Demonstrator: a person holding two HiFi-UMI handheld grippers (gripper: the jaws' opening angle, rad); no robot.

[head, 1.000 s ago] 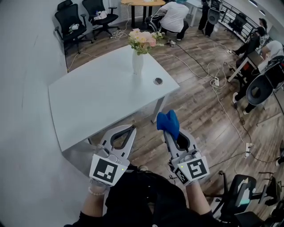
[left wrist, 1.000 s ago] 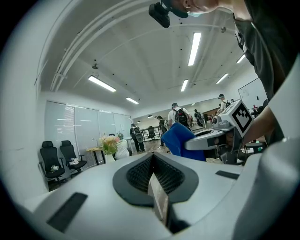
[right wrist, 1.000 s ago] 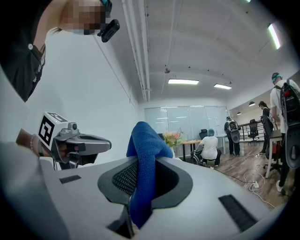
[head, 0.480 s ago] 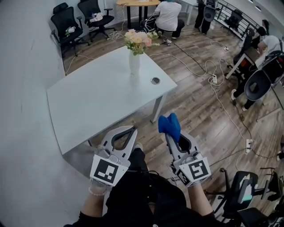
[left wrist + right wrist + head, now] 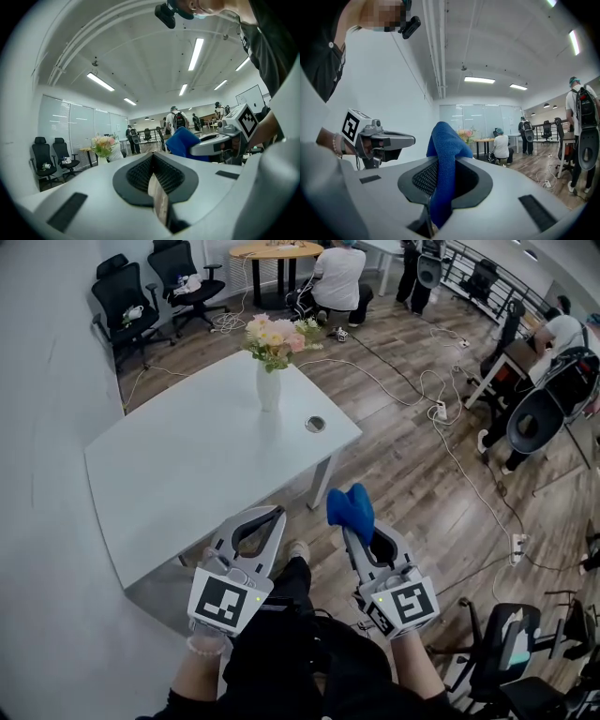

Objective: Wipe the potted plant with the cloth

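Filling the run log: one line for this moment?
left claw: shut, empty | right claw: shut on blue cloth | potted plant: on white table, untouched

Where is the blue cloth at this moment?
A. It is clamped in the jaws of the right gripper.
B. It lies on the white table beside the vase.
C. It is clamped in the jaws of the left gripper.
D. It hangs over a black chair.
A: the right gripper view shows the blue cloth pinched between the closed jaws of the right gripper, while the left gripper is shut on nothing.
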